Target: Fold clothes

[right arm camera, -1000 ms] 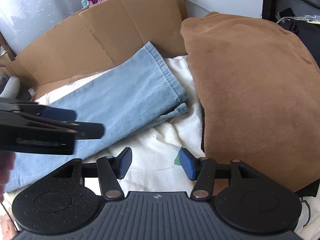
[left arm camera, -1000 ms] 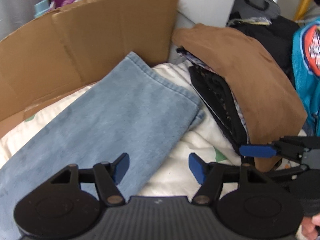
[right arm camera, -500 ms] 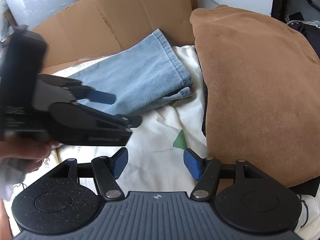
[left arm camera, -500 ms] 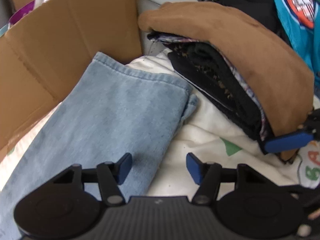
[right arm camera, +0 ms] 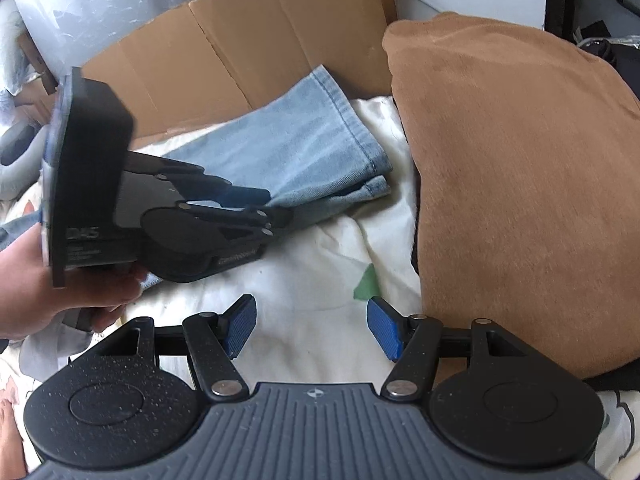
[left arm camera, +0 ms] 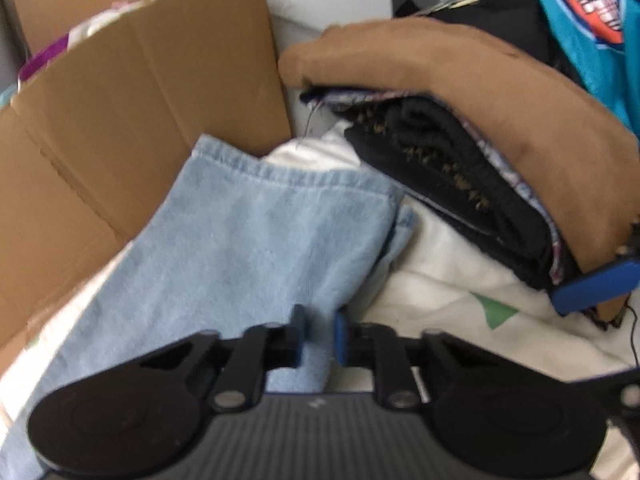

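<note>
The left gripper [left arm camera: 319,334], whose jaws stood wide apart a second ago, is now closing them on the near edge of the light blue jeans [left arm camera: 256,248], with denim pinched between the pads. It has also come down lower over the cloth and rolled a little. In the right wrist view it [right arm camera: 280,216] has moved from the far left edge toward the middle, its tips now on the jeans [right arm camera: 304,148], and a hand [right arm camera: 60,300] shows behind it.

Two tools [right arm camera: 312,326], one jeans [left arm camera: 260,248], one cardboard [left arm camera: 140,120]
</note>
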A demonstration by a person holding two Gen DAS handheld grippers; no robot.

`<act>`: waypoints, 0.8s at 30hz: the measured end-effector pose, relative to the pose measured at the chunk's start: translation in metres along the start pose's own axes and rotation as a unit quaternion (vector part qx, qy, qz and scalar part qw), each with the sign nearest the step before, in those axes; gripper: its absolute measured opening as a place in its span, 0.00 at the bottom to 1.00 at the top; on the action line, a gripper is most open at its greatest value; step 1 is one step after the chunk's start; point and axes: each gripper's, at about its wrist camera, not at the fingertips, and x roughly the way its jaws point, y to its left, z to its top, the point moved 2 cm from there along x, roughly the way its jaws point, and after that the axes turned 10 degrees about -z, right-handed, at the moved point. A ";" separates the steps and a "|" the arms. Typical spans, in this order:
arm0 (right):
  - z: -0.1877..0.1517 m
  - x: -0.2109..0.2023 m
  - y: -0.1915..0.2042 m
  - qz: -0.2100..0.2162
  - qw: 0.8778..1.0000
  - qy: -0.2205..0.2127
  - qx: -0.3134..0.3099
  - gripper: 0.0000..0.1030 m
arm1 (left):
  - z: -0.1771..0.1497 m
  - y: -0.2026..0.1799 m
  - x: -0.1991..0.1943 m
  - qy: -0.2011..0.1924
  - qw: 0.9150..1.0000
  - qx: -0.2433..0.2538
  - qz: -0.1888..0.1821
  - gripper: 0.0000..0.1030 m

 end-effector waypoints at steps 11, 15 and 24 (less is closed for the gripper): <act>0.006 0.005 -0.004 0.000 1.000 -0.008 0.022 0.66 | 0.006 0.008 -0.014 -0.009 0.999 0.019 -0.033 0.03; 0.009 0.004 -0.002 0.003 1.000 -0.009 0.026 0.66 | 0.009 0.014 -0.023 -0.011 0.999 0.009 -0.050 0.03; 0.018 0.007 0.005 0.010 0.999 -0.031 0.017 0.66 | 0.017 0.027 -0.030 0.009 0.995 0.007 -0.103 0.02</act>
